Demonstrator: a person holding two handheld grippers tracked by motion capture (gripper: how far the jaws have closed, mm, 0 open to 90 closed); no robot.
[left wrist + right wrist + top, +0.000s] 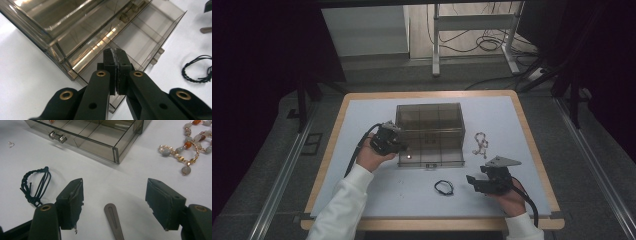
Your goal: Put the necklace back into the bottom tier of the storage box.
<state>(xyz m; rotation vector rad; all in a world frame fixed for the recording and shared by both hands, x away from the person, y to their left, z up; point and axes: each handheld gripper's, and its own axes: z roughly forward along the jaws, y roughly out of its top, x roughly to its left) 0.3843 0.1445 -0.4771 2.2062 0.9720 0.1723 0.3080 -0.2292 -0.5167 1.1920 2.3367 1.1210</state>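
Hovering with jaws apart, the right tongs (113, 203) face the bracelet (35, 185) lying just left; left tongs (117, 72) are together at the drawer (140, 37).

The table top (377, 195) is showing pale, near-white, with a light wood edge running around it. The drawer box (429, 120) is presenting as smoky, translucent brown-grey, its inner dividers showing through; its pulled-out drawer (105, 138) is carrying two silver metal knobs. The braided cord bracelet (35, 186) is reading black. The beaded necklace (190, 142) is mixing grey, cream, pearl-white and orange-red beads with gold-toned links. The left gripper (116, 58) and right gripper (113, 202) are showing matt black, with brass-coloured rivets. The sleeves (342, 205) are appearing white.
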